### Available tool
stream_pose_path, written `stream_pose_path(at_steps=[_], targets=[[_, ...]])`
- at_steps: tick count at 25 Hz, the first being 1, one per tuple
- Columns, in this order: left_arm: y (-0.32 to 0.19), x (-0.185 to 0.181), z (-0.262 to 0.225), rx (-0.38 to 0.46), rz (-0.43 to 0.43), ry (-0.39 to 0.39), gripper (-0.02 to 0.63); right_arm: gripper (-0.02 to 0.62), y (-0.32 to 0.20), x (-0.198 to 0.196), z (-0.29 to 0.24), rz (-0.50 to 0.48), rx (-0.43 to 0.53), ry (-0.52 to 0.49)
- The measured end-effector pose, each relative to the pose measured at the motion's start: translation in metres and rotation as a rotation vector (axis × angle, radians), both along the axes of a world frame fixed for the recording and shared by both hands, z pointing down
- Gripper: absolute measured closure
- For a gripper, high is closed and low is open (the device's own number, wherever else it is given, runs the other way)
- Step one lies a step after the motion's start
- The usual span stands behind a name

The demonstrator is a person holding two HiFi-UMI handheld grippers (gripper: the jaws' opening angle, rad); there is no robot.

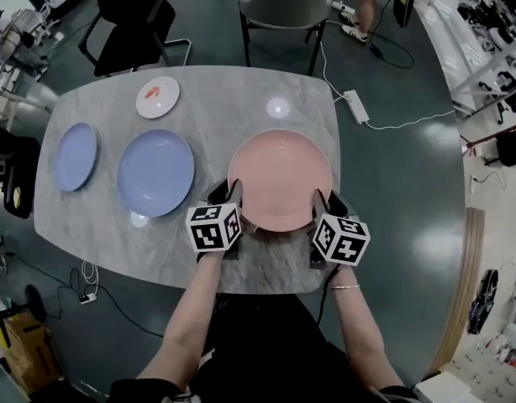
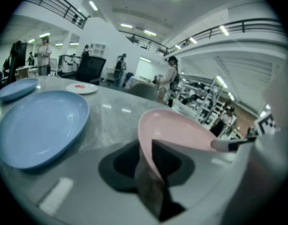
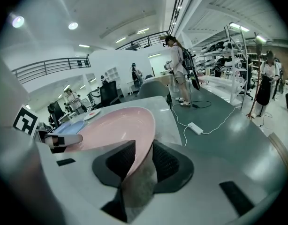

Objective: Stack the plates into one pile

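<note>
A large pink plate (image 1: 280, 179) lies on the grey marble table (image 1: 216, 107) near its front edge. My left gripper (image 1: 233, 195) holds the plate's left rim and my right gripper (image 1: 322, 201) holds its right rim. In the left gripper view the pink plate (image 2: 177, 130) has its rim pinched between the pads of the left gripper (image 2: 146, 146). In the right gripper view the rim of the pink plate (image 3: 111, 130) sits pinched in the right gripper (image 3: 143, 149). A large blue plate (image 1: 155, 172) lies to the left, with a smaller blue plate (image 1: 76, 156) beyond it.
A small white plate (image 1: 157, 96) with a red mark sits at the table's far left. A grey chair (image 1: 283, 11) and a black chair (image 1: 132, 15) stand behind the table. A power strip (image 1: 356, 106) and cable lie on the floor to the right.
</note>
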State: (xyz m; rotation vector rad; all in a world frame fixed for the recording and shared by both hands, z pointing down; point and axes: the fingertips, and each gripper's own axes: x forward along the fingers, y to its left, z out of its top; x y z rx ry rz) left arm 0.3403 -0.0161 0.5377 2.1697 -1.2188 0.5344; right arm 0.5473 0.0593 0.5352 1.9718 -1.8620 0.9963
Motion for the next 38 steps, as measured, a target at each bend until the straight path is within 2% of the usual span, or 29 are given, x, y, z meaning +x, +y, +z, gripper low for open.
stream_pose_path(at_steps=[5,12,20,24,30,34,38], targets=[[0.009,-0.025,-0.021,0.032,-0.078,0.014,0.52,0.486,-0.006,-0.021,-0.019,-0.057,0.041,-0.006],[0.015,-0.073,-0.052,0.1,-0.212,-0.011,0.523,0.48,-0.022,-0.064,-0.04,-0.194,0.085,-0.036],[0.02,-0.175,-0.078,0.155,-0.359,-0.061,0.523,0.462,-0.038,-0.165,-0.062,-0.353,0.128,-0.082],[0.018,-0.227,-0.078,0.157,-0.401,-0.064,0.523,0.457,-0.045,-0.217,-0.064,-0.396,0.131,-0.076],[-0.006,-0.29,-0.068,0.143,-0.392,-0.071,0.523,0.454,-0.063,-0.28,-0.05,-0.38,0.091,-0.055],[-0.035,-0.316,-0.053,0.13,-0.334,-0.082,0.523,0.457,-0.081,-0.308,-0.032,-0.332,0.06,-0.028],[-0.063,-0.325,-0.035,0.111,-0.246,-0.105,0.523,0.459,-0.098,-0.319,-0.013,-0.276,0.025,0.012]])
